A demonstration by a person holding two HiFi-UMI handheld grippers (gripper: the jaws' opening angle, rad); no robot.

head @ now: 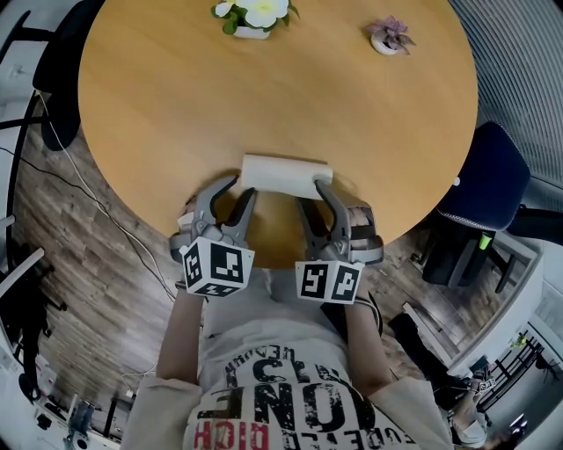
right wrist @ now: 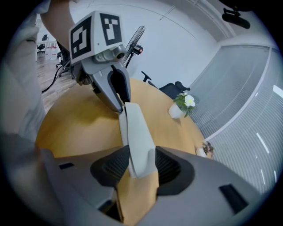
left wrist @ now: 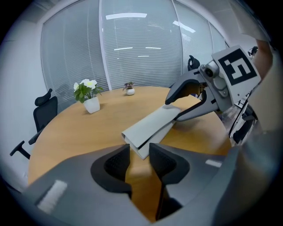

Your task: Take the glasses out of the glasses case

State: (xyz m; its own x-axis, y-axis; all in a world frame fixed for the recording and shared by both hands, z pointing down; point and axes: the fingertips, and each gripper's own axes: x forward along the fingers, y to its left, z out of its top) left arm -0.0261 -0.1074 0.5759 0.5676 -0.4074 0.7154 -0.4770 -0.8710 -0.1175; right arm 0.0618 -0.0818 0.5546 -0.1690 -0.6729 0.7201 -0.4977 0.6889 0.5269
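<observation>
Indoors, on a round wooden table (head: 176, 105), right tongs (right wrist: 141, 160) pinch the glasses case (head: 281, 171); left tongs (left wrist: 139, 155) gape.

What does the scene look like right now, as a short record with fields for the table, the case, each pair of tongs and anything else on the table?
table: round, wooden
case: pale grey, lying crosswise near the table's near edge
glasses: not in view
left tongs: open, tips at the case's left end
right tongs: closed on the case's right end
others: white-flowered plant and purple plant, both in small pots at the far edge
</observation>
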